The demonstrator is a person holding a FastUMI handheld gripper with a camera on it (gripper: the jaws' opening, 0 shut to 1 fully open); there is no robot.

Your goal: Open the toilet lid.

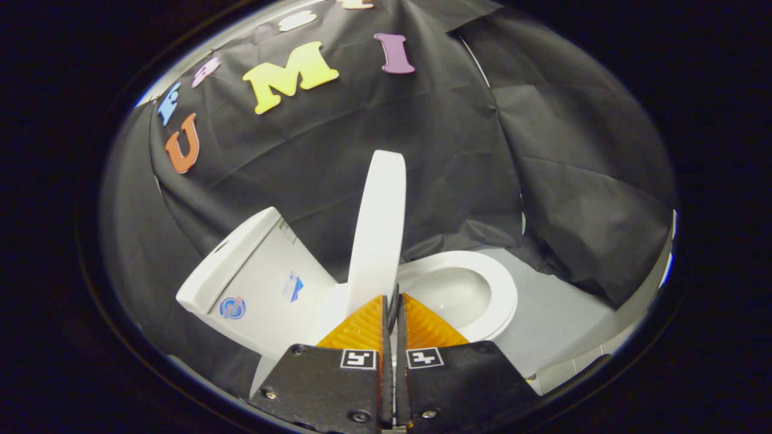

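Observation:
A white toilet stands just beyond my fingers, its tank [253, 283] to the left and its seat ring and bowl [476, 292] to the right. The white lid [379, 229] is raised, standing nearly upright between tank and bowl, seen almost edge-on. My gripper [393, 301] is shut, fingers pressed together with only a hairline gap and nothing visible between them. Its tips sit in front of the lid's lower end, close to the hinge; I cannot tell whether they touch it.
Black cloth walls [543, 157] close in behind and to the right of the toilet. A pale grey floor [555, 313] runs to the right of the bowl. A light strip [579, 367] edges the floor at the near right.

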